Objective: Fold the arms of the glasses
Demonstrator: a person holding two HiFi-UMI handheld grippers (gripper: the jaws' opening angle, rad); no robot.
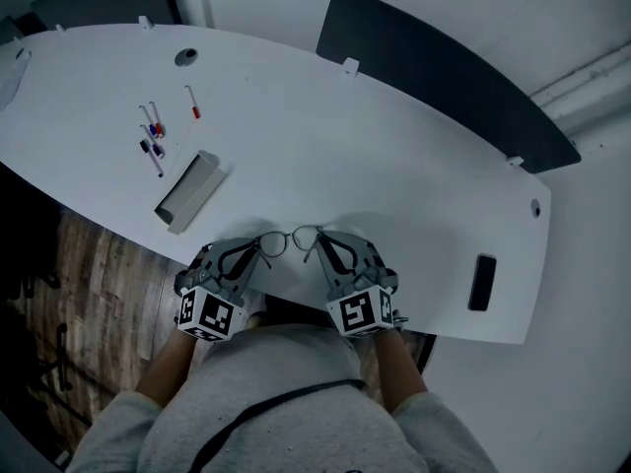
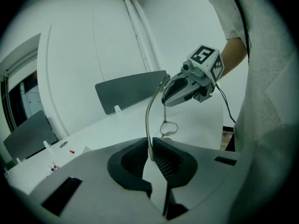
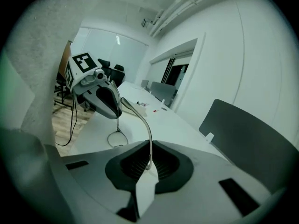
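A long white table with curved edges (image 1: 394, 166) fills most of the head view. A dark grey flat partition panel (image 1: 444, 77) stands along the table's far edge, towards its right end. The person's grey sweater (image 1: 286, 402) shows at the table's near edge, and brown wooden floor (image 1: 99, 274) lies below the table's near left edge.

The left gripper (image 1: 254, 250) and the right gripper (image 1: 320, 244) are side by side over the table's near edge, each with a black-and-white marker cube at its back. An open grey rectangular box (image 1: 189, 193) lies on the table's left half, near the near edge. A flat black rectangular object (image 1: 482, 282) lies close to the table's right end. A few marker pens (image 1: 153, 138) are scattered on the table's left part, beyond the box, with a single red-tipped pen (image 1: 192, 101) further back.

The thin metal-framed glasses with round lenses (image 1: 289, 238) are at the table's near edge, between the two grippers, arms spread out towards the person. Whether the lenses touch the tabletop cannot be told. In the left gripper view the jaws are nearly together, pinching the end of one curved arm (image 2: 148, 120) between the ribbed pads. In the right gripper view the jaws are likewise narrow, clamped on the tip of the other arm (image 3: 142, 120).
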